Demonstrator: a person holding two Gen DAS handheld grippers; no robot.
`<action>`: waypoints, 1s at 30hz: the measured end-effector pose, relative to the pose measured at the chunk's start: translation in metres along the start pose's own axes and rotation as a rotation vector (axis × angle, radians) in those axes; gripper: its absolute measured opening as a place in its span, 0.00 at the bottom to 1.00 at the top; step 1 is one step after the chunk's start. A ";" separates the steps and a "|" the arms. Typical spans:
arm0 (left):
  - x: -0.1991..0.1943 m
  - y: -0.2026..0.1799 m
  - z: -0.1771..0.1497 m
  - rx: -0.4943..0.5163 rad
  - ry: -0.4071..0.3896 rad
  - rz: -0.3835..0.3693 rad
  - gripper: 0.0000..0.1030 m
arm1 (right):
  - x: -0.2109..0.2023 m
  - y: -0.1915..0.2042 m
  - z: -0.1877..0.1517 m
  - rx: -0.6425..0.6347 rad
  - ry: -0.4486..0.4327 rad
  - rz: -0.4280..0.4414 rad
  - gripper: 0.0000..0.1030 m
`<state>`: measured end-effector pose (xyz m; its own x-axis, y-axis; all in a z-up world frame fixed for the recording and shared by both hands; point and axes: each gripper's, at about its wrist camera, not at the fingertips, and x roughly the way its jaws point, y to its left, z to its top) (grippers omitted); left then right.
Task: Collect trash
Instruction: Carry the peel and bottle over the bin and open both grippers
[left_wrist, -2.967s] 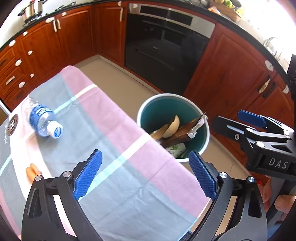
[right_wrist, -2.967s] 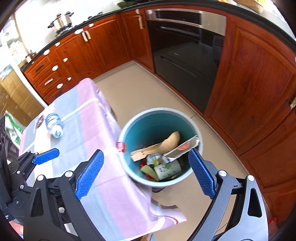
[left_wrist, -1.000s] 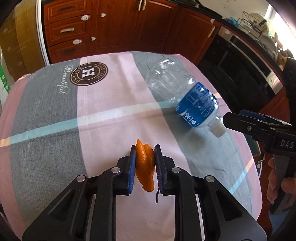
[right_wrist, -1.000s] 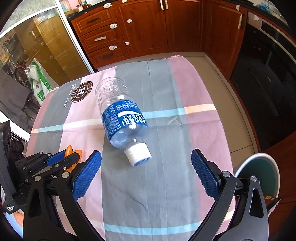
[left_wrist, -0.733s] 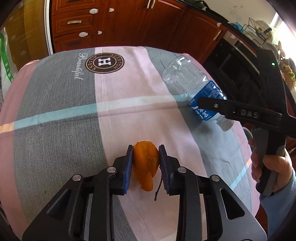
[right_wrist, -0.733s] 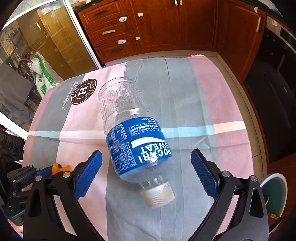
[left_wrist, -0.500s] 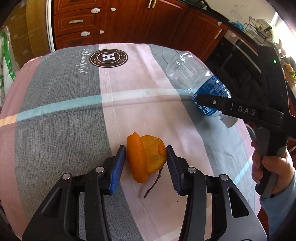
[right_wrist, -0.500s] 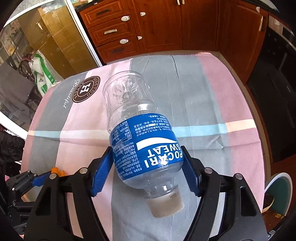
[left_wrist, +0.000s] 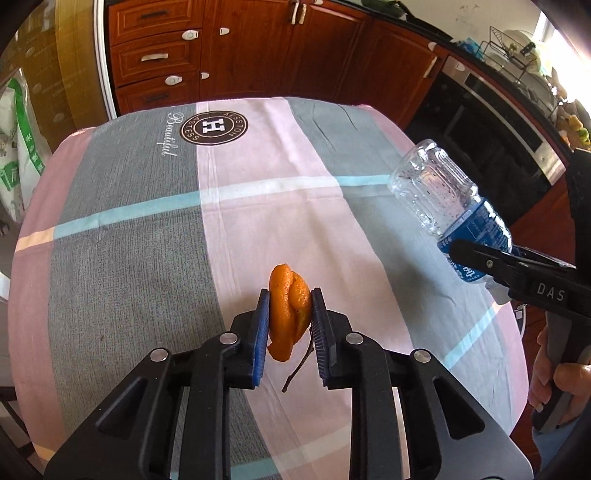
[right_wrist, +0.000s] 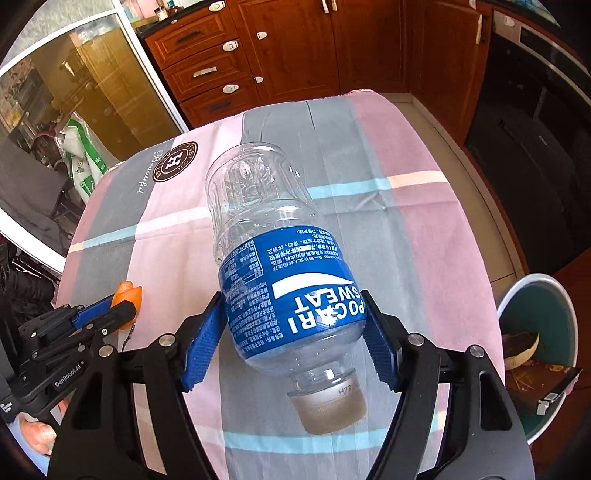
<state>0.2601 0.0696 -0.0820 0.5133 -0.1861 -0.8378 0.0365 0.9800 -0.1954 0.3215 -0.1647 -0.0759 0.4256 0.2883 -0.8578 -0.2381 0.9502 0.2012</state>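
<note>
My left gripper (left_wrist: 289, 309) is shut on an orange peel (left_wrist: 287, 310) and holds it just above the checked tablecloth (left_wrist: 147, 229). A thin dark stem (left_wrist: 297, 365) hangs under the peel. My right gripper (right_wrist: 293, 325) is shut on a clear plastic bottle (right_wrist: 280, 266) with a blue label, cap toward the camera, lifted off the cloth. The bottle also shows in the left wrist view (left_wrist: 447, 199), at the right. The left gripper and peel show in the right wrist view (right_wrist: 125, 295), at the left.
A teal trash bin (right_wrist: 546, 306) with scraps inside stands on the floor past the table's right edge. Wooden cabinets (left_wrist: 229, 48) and a black oven (left_wrist: 491, 122) lie beyond the table. A glass door (right_wrist: 74, 96) is at the far left.
My left gripper has shut again on the orange peel and raised it. My right gripper closed on the bottle and lifted it off the cloth.
</note>
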 end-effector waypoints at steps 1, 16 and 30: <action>-0.005 -0.004 -0.002 0.006 -0.003 0.000 0.22 | -0.006 -0.002 -0.004 0.003 -0.004 0.000 0.66; -0.046 -0.119 -0.015 0.196 -0.024 -0.082 0.22 | -0.114 -0.066 -0.060 0.096 -0.133 -0.039 0.66; -0.014 -0.283 -0.023 0.449 0.047 -0.187 0.22 | -0.182 -0.207 -0.117 0.326 -0.195 -0.158 0.66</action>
<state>0.2227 -0.2070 -0.0268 0.4239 -0.3547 -0.8334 0.4962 0.8607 -0.1140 0.1913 -0.4274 -0.0168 0.5993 0.1229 -0.7910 0.1196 0.9633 0.2403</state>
